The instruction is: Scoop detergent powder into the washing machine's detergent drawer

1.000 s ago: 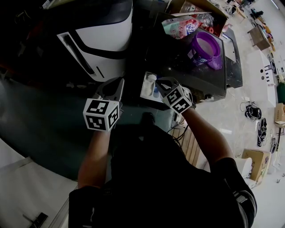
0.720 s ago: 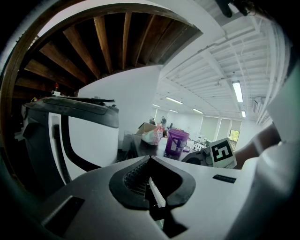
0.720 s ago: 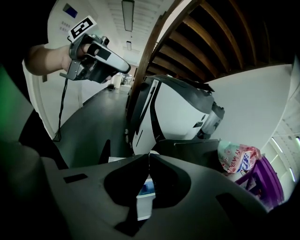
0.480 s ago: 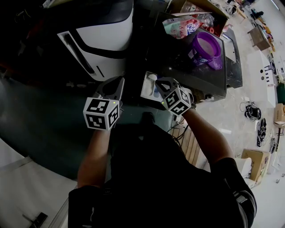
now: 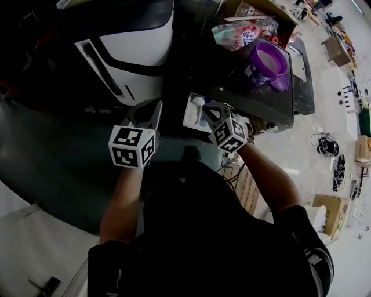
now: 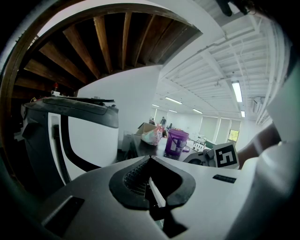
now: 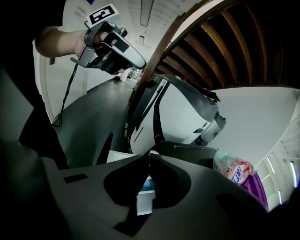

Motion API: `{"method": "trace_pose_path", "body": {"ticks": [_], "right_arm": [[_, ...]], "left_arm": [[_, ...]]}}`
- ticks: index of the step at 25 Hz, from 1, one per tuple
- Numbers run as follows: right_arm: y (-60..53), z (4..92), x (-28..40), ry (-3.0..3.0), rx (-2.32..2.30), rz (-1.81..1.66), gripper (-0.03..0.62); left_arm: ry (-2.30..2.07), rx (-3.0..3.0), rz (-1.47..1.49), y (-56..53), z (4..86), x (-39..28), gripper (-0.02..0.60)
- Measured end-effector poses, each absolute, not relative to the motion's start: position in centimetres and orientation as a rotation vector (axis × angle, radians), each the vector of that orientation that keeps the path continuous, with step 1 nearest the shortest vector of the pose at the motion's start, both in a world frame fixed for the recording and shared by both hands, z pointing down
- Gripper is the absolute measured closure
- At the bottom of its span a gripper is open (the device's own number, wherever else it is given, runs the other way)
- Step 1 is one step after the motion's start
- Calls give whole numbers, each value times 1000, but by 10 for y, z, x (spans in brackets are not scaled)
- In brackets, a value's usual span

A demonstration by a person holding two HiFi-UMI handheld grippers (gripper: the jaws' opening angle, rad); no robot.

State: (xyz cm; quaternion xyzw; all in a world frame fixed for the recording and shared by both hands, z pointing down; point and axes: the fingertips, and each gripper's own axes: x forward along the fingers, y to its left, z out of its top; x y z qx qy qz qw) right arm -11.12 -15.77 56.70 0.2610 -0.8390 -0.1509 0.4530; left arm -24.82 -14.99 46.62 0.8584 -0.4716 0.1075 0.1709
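The white washing machine (image 5: 136, 49) stands at the upper left, and its white detergent drawer (image 5: 193, 112) is pulled out beside it. A purple bucket (image 5: 268, 62) and a pink detergent bag (image 5: 232, 32) sit on a dark table (image 5: 232, 87). My right gripper (image 5: 213, 111) hangs just over the drawer's right edge with its jaws closed tip to tip, shut. Through its jaw gap the drawer (image 7: 145, 187) shows white and blue. My left gripper (image 5: 148, 113) is shut on nothing, left of the drawer, pointing at the machine (image 6: 89, 136).
A cardboard box (image 5: 272, 11) stands behind the bag. Boxes and cables lie on the pale floor (image 5: 324, 145) at the right. The left gripper view shows the bucket (image 6: 176, 142) and bag (image 6: 152, 135) beyond its jaws.
My right gripper has turned and shifted slightly left and toward me over the drawer. The left gripper has stayed still.
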Motion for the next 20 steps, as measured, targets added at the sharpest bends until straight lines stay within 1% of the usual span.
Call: {"method": "trace_pose_path", "body": {"ticks": [20], "right_arm": [[-148, 569, -117, -1934, 574, -631, 576]], "left_arm": [[-1340, 2442, 300, -145, 465, -255, 574]]}}
